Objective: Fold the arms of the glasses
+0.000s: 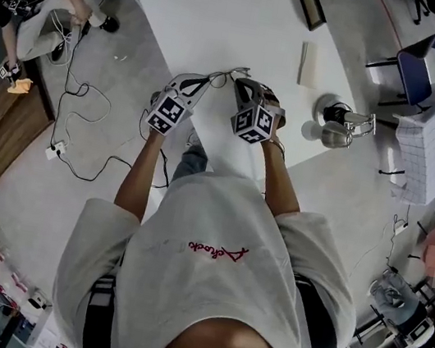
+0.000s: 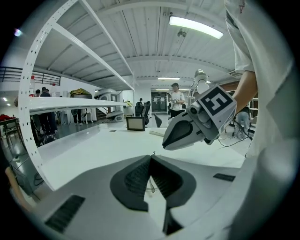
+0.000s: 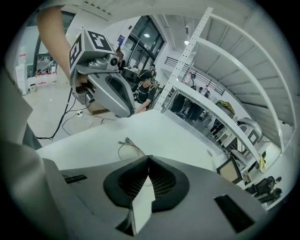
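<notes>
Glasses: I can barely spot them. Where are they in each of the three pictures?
Head view: glasses between the left gripper and right gripper, above centre.
Left gripper view: a thin wire in the gap behind its jaws, low centre.
Right gripper view: wire frame just beyond its jaws, left of centre.
Shared landmark: the dark-framed panel on the white table.
</notes>
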The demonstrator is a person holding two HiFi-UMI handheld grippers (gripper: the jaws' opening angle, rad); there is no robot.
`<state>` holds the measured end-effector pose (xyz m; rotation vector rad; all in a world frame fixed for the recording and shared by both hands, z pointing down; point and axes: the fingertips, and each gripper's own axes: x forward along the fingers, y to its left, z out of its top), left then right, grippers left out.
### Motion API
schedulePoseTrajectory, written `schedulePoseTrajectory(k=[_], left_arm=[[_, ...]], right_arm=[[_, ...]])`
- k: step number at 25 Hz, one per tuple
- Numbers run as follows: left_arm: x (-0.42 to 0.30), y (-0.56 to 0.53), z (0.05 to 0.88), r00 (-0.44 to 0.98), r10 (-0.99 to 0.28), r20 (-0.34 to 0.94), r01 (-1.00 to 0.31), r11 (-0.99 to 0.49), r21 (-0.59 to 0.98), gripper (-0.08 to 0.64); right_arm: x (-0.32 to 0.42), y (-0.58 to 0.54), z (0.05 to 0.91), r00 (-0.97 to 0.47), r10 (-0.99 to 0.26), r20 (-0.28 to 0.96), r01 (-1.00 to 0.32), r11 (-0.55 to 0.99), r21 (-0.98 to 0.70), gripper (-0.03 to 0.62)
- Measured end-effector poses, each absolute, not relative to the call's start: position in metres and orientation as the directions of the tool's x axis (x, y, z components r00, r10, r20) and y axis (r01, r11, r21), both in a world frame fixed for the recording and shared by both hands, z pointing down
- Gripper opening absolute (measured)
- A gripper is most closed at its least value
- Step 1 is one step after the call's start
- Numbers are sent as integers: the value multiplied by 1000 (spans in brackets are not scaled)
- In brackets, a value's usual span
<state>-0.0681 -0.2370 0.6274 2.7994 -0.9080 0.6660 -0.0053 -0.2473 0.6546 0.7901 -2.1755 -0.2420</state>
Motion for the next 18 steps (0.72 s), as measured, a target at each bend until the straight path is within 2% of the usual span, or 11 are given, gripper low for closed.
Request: schedulePoseTrajectory(k=[5, 10, 13, 18], left_arm=[[-65, -235, 612, 760, -520, 390, -569, -822, 14, 24], [-73, -234, 587, 781, -559, 279, -608, -783, 134, 23], [-78, -228, 581, 792, -566, 227, -608, -764, 218, 23], [-86, -203, 593, 810, -551, 202, -587, -748, 311, 23]], right_arm=[[2, -243, 630, -480, -682, 552, -648, 700, 300, 25], [10, -233, 609, -517, -739, 431, -832, 552, -51, 25], [18, -223, 606, -506, -771, 386, -862, 462, -208, 25], [16, -193, 606, -509, -787, 348, -853, 409, -324, 25]])
